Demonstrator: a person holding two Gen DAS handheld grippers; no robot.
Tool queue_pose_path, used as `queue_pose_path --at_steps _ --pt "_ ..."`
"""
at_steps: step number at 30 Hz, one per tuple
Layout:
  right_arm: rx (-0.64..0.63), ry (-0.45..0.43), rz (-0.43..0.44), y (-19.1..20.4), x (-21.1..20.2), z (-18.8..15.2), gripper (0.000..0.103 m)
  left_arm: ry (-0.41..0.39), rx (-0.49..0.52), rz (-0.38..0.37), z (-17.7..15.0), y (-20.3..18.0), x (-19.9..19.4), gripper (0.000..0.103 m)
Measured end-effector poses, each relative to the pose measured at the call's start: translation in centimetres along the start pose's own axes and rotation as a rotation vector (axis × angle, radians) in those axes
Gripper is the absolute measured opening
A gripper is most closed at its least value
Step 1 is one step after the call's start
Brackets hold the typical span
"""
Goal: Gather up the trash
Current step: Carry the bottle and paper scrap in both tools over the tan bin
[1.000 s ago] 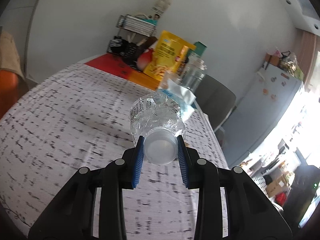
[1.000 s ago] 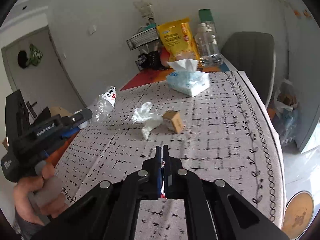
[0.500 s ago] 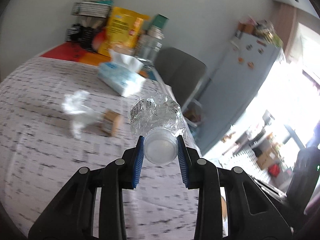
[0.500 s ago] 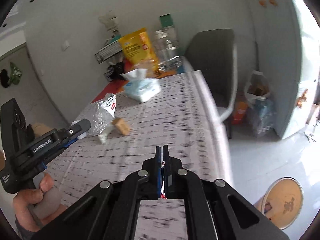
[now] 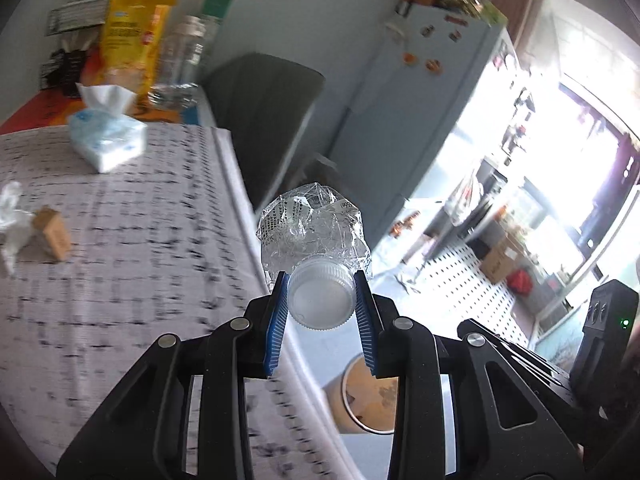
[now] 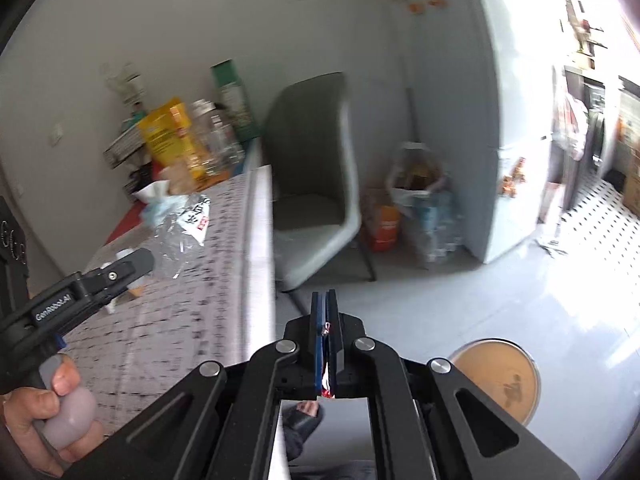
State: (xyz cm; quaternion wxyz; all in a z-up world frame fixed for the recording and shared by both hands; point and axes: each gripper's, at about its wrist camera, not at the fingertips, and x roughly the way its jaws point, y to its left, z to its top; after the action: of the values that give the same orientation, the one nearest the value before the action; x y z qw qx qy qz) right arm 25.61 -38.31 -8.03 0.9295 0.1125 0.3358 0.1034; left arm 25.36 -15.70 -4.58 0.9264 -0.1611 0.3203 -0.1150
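Your left gripper [image 5: 320,308] clamps one crushed plastic bottle [image 5: 312,232] by its cap, beyond the table [image 5: 120,280] edge. Your right gripper [image 6: 327,320] is clenched on a thin wrapper [image 6: 326,384]. On the patterned cloth lie one tissue pack [image 5: 106,144], one crumpled tissue [image 5: 12,220] and one small cardboard box [image 5: 52,232]. One grey chair [image 6: 316,172], one fridge [image 5: 420,92] and one round bin [image 6: 498,380] stand on the floor.

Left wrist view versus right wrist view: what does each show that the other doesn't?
Only the left wrist view shows the bottle's white cap clamped between the jaws, and the small cardboard box. Only the right wrist view shows the hand on the left gripper and a red-and-white scrap pinched in shut jaws. Both show the crushed bottle, table, chair and round bin.
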Motion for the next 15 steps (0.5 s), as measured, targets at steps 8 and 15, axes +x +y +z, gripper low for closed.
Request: queue_pose_path --at_steps 8,15 --pt "0.098 -0.003 -0.076 -7.0 0.1 -0.3 0.003 0.075 0.048 -0.037 -0.8 -4.6 4.2 0.032" --pt "0.184 0.019 -0.108 -13.0 1.9 -1.9 0.003 0.141 0.076 -0.042 -2.4 -7.8 9.0 0.032"
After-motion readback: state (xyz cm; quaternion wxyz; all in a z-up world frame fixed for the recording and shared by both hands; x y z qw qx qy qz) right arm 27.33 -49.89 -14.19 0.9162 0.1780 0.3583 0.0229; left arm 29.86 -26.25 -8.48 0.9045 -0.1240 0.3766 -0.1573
